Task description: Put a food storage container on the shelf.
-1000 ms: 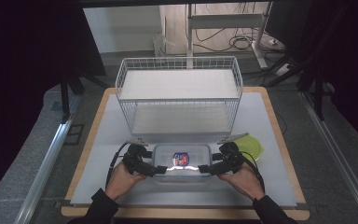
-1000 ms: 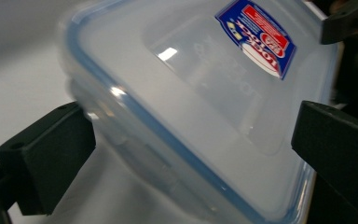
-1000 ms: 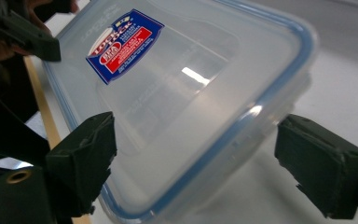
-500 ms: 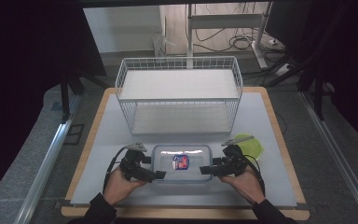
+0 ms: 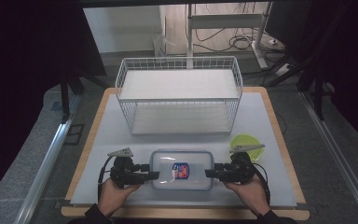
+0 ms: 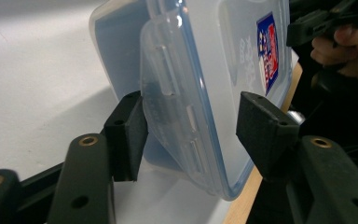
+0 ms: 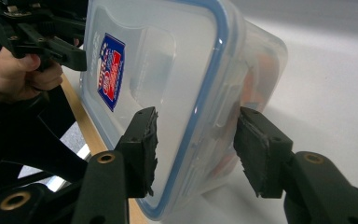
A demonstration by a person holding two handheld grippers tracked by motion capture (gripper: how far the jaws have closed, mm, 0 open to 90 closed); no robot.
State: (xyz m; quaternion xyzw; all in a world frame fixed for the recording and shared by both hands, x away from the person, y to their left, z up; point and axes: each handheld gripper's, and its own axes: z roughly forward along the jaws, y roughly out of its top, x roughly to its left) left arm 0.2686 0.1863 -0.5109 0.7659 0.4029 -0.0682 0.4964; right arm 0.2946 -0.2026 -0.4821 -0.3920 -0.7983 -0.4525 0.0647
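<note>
At the near edge of the table (image 5: 121, 135), a person's two hands bring a gripper in from either side of a clear plastic container (image 5: 182, 169) with a blue-rimmed snap lid, which lies flat on the white mat just in front of them. The left gripper (image 5: 152, 175) straddles the container's left end, and the left gripper view shows one pad (image 6: 129, 135) against the side latch while the other stands off the lid; the jaws have just been closing, with that end between them, but are not clamped. The right gripper (image 5: 210, 173) mirrors it at the right end, its jaws likewise just closing with a gap on both sides (no squeeze on the plastic yet). The step in hand looks like a two-sided grasp of the container. The next move would call for both pairs of jaws to finish closing evenly before any lift, keeping the container level. A lime-green bowl (image 5: 245, 143) sits just beyond the right hand, and farther back stands a white wire basket (image 5: 179, 95), a likely destination.
</note>
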